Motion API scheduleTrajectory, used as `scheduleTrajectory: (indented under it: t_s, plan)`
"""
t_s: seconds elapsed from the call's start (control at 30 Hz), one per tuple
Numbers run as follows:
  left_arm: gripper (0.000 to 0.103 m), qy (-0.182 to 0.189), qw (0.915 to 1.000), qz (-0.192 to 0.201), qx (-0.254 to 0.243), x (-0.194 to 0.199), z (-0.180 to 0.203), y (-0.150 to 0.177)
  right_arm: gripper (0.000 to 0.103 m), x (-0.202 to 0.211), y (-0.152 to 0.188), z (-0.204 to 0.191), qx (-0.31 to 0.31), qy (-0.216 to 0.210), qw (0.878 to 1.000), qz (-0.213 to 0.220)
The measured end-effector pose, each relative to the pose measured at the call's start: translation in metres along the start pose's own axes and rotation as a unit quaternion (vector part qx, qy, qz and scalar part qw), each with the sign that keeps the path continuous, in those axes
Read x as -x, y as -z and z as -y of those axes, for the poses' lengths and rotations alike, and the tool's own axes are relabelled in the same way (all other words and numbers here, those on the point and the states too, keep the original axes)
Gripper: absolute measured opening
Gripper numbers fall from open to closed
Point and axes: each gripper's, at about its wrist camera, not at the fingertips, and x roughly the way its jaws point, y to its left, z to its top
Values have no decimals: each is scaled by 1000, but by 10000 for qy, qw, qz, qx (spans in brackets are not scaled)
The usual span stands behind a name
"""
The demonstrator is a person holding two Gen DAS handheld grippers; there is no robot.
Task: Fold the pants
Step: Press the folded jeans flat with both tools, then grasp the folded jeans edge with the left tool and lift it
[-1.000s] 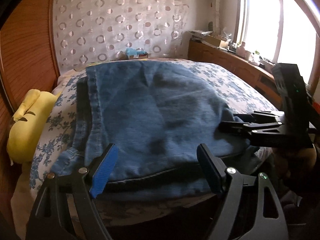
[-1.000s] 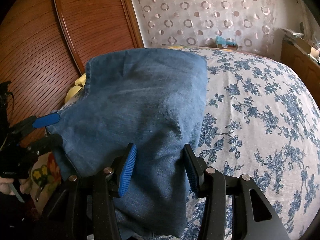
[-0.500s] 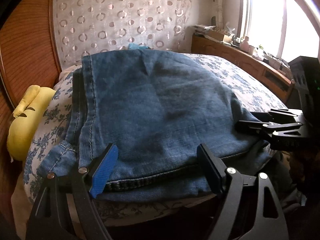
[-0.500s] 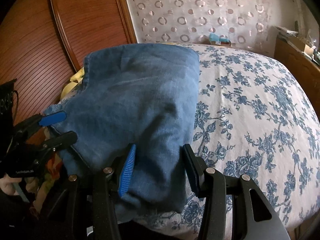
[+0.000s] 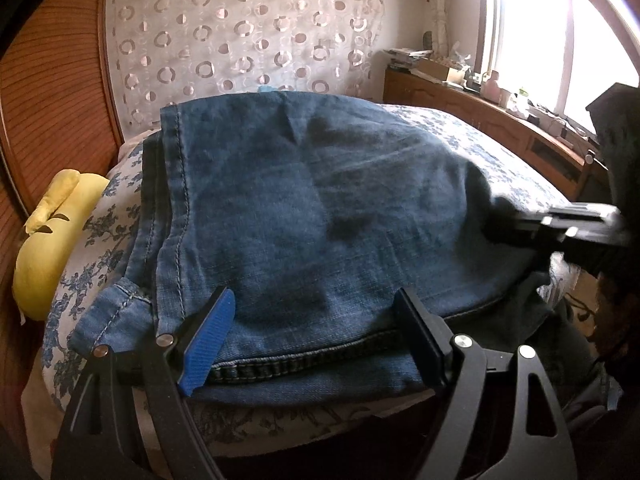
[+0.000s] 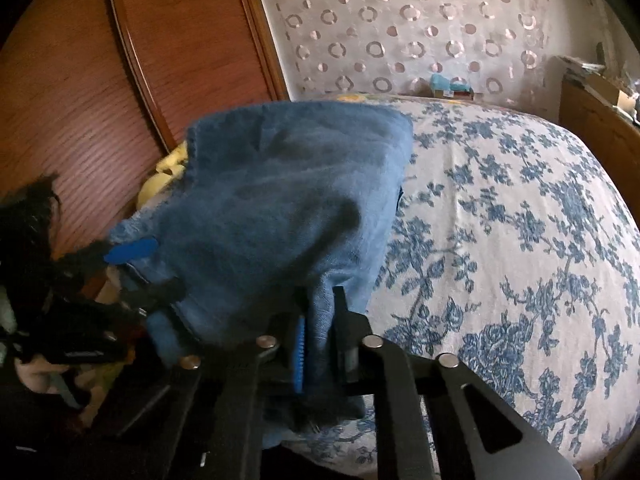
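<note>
Denim jeans (image 6: 280, 208) are bunching as the right gripper (image 6: 318, 344) is closing, apparently pinching the hem; left gripper (image 5: 312, 336), fingers spread, should clamp level.

Your left wrist view looks forward and downward from the bed's (image 5: 500, 148) near edge, close over the folded jeans (image 5: 320, 208). Your right wrist view faces likewise from the jeans' other side. Both share the jeans, bedspread and patterned curtain (image 6: 420, 32).

Black hand-held gripper (image 5: 316, 340) frames, blue ribbed pads (image 5: 208, 340), silver screws
</note>
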Motion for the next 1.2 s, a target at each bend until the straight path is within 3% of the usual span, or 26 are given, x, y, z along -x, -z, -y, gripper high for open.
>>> scheduleTrajectory:
  t_s: [0.17, 0.43, 0.83, 1.07, 1.2]
  plan:
    - [82, 49, 10000, -26, 59, 0, -3, -2, 9, 21, -13, -11, 154, -88, 9993, 324]
    - [82, 146, 9995, -62, 258, 9, -10, -9, 8, 30, -21, -16, 179, -261, 9984, 467]
    - [82, -350, 9962, 676, 413, 91, -61, -39, 8, 17, -69, -67, 674, -828, 9909, 813]
    - [82, -732, 9908, 779, 830, 111, -116, -27, 8, -26, -83, -119, 1069, -1179, 9857, 557]
    - [82, -960, 9854, 832, 1129, 120, -147, -14, 8, -63, -81, -140, 1160, -1421, 9830, 88]
